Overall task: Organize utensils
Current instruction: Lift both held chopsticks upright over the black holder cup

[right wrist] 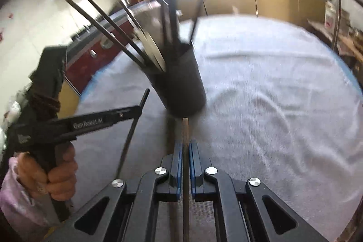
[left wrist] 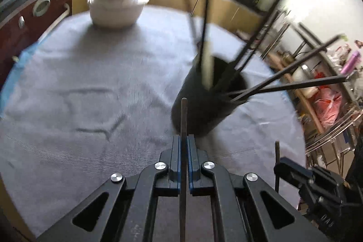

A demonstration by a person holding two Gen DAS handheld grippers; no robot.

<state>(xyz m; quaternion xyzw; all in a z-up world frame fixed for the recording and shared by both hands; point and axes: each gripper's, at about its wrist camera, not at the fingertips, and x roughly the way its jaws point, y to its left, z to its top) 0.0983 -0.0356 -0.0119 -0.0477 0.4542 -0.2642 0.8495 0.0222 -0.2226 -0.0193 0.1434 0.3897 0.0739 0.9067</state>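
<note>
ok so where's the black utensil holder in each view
Left wrist view: the black utensil holder stands right of centre on the grey cloth, just beyond the left tool.
Right wrist view: the holder stands left of centre, just beyond the right tool.
Shared landmark: the dark red cabinet at the left of both pictures.

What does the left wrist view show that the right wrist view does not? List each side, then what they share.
Only the left wrist view: a white pot at the far edge of the table.
Only the right wrist view: a hand gripping the left tongs, which hold a dark stick.
Both: the black holder full of utensils, the grey cloth, and the viewing tongs shut on a thin stick.
</note>
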